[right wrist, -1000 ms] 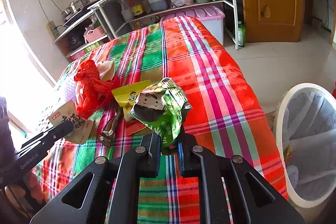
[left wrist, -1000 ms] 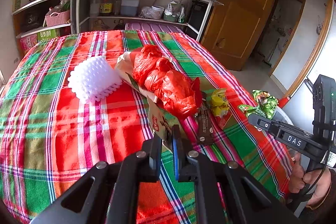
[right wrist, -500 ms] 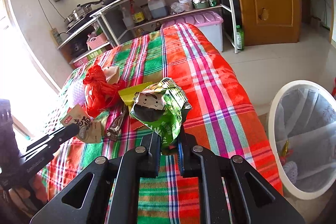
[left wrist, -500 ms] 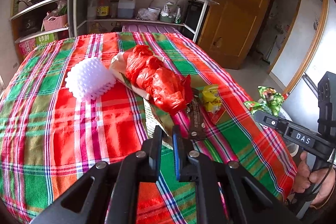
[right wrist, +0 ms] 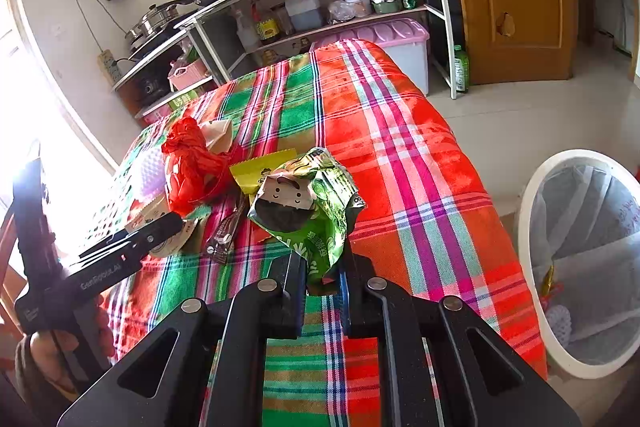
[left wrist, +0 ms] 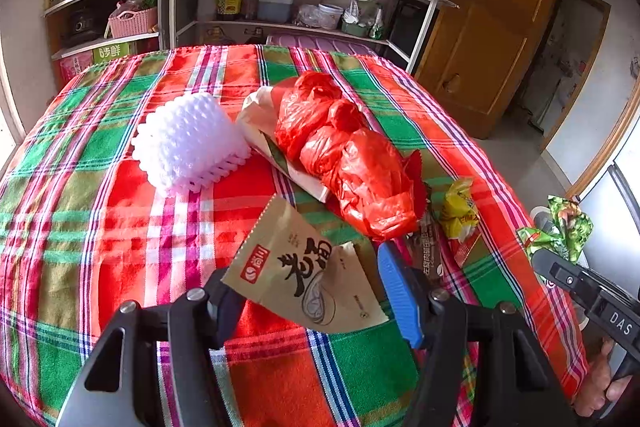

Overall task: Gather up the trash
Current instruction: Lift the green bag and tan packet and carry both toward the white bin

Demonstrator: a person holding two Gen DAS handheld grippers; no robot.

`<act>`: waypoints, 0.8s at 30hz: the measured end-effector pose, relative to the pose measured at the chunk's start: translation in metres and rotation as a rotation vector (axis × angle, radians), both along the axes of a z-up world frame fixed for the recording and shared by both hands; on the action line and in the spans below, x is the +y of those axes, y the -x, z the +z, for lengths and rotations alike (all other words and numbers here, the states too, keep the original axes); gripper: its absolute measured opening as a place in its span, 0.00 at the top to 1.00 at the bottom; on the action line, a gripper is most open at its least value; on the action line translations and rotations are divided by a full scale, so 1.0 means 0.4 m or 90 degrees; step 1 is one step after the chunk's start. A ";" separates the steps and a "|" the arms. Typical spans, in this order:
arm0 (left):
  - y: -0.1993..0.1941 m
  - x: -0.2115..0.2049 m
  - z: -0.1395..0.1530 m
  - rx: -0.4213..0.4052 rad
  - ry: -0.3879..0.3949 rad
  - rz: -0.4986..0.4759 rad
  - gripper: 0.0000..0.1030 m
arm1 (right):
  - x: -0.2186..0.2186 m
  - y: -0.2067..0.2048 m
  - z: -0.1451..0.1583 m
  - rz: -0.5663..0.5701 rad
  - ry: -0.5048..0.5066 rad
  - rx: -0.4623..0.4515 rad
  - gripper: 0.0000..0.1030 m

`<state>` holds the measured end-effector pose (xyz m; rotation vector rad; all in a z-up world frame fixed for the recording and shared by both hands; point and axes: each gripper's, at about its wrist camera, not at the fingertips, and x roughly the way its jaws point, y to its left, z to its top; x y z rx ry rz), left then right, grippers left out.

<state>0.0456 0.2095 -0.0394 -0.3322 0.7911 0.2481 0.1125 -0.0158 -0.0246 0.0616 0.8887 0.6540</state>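
My left gripper point(left wrist: 308, 303) jaws opening around brown packet point(left wrist: 304, 275); right gripper point(right wrist: 320, 287) clamps green wrapper point(right wrist: 316, 211) beside table edge point(right wrist: 516, 267), bin point(right wrist: 532, 267) near.

Bright daylight in both views. Right wrist view: window point(right wrist: 24, 115) at left edge blown out, glare washing the tablecloth point(right wrist: 400, 155) near it. Heavy fisheye bend, black vignette in corners. Centre sharp, soft shadows under trash, slight blur at rims.
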 end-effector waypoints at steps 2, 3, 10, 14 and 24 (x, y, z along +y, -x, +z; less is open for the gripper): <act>-0.005 -0.002 -0.008 0.010 0.007 -0.004 0.58 | 0.000 -0.002 0.001 0.000 0.000 0.000 0.87; -0.004 -0.004 -0.008 0.010 0.005 -0.006 0.65 | 0.000 -0.002 0.000 -0.001 -0.001 0.001 0.87; 0.007 -0.025 0.000 0.008 -0.013 -0.021 0.85 | -0.005 -0.001 -0.002 -0.003 -0.002 0.003 0.87; 0.019 -0.040 0.019 -0.002 -0.020 -0.028 0.85 | -0.012 0.004 0.002 -0.007 -0.005 0.001 0.87; 0.052 -0.143 0.095 -0.039 -0.038 -0.096 0.85 | -0.078 0.028 0.032 -0.030 -0.021 -0.016 0.87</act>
